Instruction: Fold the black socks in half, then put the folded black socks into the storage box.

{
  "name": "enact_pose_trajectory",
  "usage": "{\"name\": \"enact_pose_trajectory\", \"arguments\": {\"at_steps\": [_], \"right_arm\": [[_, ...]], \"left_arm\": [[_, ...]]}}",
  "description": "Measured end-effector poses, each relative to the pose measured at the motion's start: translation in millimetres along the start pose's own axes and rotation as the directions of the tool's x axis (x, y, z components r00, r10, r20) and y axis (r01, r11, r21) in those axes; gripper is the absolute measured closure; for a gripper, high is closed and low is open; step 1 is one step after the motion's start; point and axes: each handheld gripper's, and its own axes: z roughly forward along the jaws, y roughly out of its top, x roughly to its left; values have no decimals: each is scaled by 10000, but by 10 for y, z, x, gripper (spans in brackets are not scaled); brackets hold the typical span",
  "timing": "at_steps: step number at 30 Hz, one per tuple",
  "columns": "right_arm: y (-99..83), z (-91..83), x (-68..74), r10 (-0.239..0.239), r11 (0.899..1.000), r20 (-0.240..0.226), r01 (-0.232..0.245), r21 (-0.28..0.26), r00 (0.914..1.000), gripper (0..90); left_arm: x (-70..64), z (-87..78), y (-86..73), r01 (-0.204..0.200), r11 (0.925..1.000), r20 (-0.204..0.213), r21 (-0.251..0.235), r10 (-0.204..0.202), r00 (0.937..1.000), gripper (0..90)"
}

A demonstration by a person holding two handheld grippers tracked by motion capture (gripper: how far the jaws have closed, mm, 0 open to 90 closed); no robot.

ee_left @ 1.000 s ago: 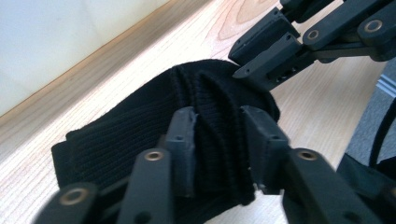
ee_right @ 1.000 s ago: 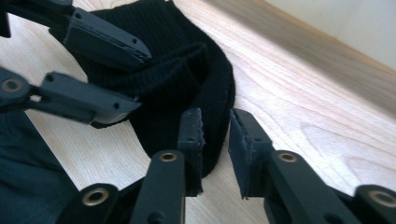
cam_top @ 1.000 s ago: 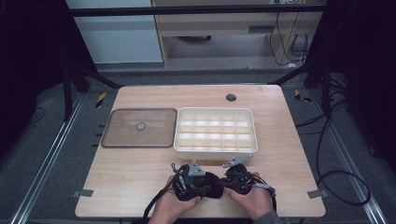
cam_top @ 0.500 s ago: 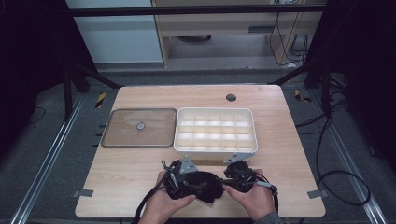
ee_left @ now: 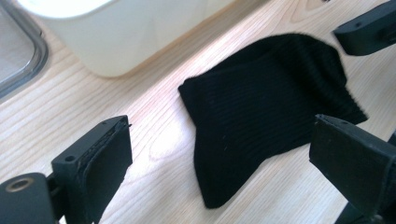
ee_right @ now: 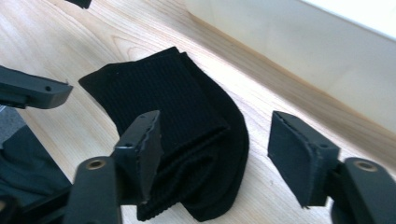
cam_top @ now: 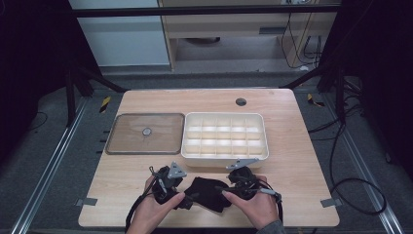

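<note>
Wide wooden counter [cam_top: 302, 161] under the high camera, and most of it is bare. Toward the back sits a white divided box [cam_top: 224, 137], its little compartments all empty, and just to its left a flat clear lid [cam_top: 146, 134] lies on the wood.

Down at the near edge is the action: a black sock [cam_top: 208, 193], folded over on itself, lies flat on the counter just in front of the box, not touching it. It sits right between the two hands.

The left tool [cam_top: 168, 181] comes in from the sock's left; in the left gripper view its two black jaws stand spread wide, nothing between them, and the sock [ee_left: 271, 112] lies ahead and to the right, with its folded end reaching toward the camera. The right tool [cam_top: 241, 178] hangs over the sock's right end; in the right gripper view its jaws are also spread apart and empty, and the rounded fold of the sock [ee_right: 187, 140] lies directly below the gap between them.

So here is what the next move turns on, as I read it: the sock's long axis runs roughly left to right across the counter, from one tool toward the other, and the right tool is the nearer, already straddling its end. The left tool is just beside the other end, set off slightly toward the box.
</note>
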Motion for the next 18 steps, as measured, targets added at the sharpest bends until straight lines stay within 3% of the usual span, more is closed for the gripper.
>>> {"name": "enact_pose_trajectory", "arguments": {"at_steps": [5, 14, 18], "right_arm": [[12, 77, -11, 156, 9997, 116, -158, 191, 9998, 361], [15, 166, -13, 404, 9988, 229, -410, 266, 9989, 407], [33, 180, -11, 487, 9985, 224, -493, 257, 9986, 412]], "left_arm": [[24, 51, -145, -309, 9993, -409, 202, 318, 9987, 108], [10, 86, -277, -524, 9977, -262, 426, 536, 9982, 175], [23, 65, -317, -427, 9982, -219, 424, 437, 9988, 214]]}}
